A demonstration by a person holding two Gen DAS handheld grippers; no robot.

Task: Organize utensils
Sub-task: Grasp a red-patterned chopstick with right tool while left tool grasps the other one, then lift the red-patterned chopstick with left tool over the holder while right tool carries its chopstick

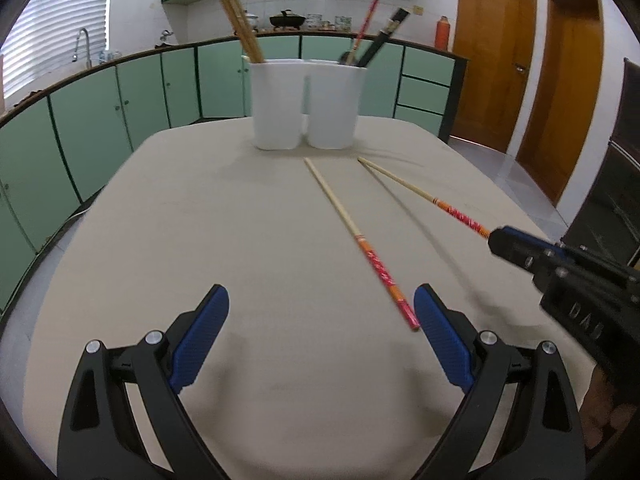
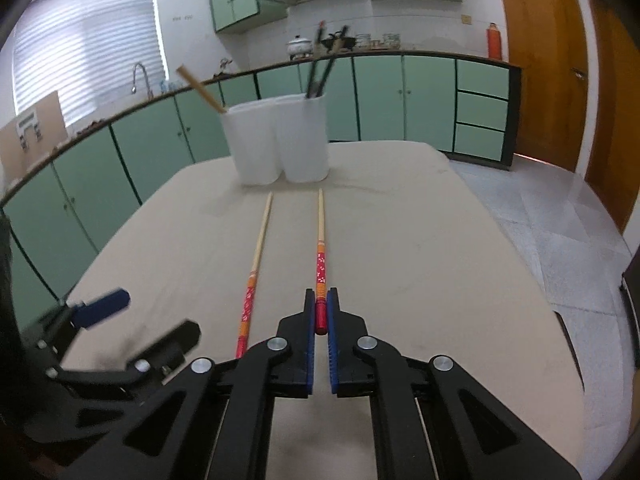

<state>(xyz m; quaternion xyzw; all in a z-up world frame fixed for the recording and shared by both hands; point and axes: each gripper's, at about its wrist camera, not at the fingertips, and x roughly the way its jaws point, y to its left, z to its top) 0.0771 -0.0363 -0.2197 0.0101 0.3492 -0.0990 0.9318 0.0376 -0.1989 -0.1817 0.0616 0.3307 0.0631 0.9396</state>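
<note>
Two red-handled bamboo chopsticks are on the beige table. My right gripper (image 2: pixel 321 312) is shut on the red end of one chopstick (image 2: pixel 320 256), which points at the holder; it also shows in the left wrist view (image 1: pixel 416 192), held by the right gripper (image 1: pixel 496 240). The other chopstick (image 1: pixel 360 240) lies flat on the table, its red end just left of my open left gripper's right finger (image 1: pixel 440 332). My left gripper (image 1: pixel 320 320) is empty. A white two-compartment holder (image 1: pixel 306 104) stands at the table's far side with wooden, red and black chopsticks in it.
The beige table (image 1: pixel 200 240) drops off to a tiled floor on the right (image 2: pixel 560 220). Green kitchen cabinets run behind the table (image 1: pixel 120 96). Wooden doors (image 1: pixel 496 48) stand at the right. The left gripper shows in the right wrist view (image 2: pixel 108 304).
</note>
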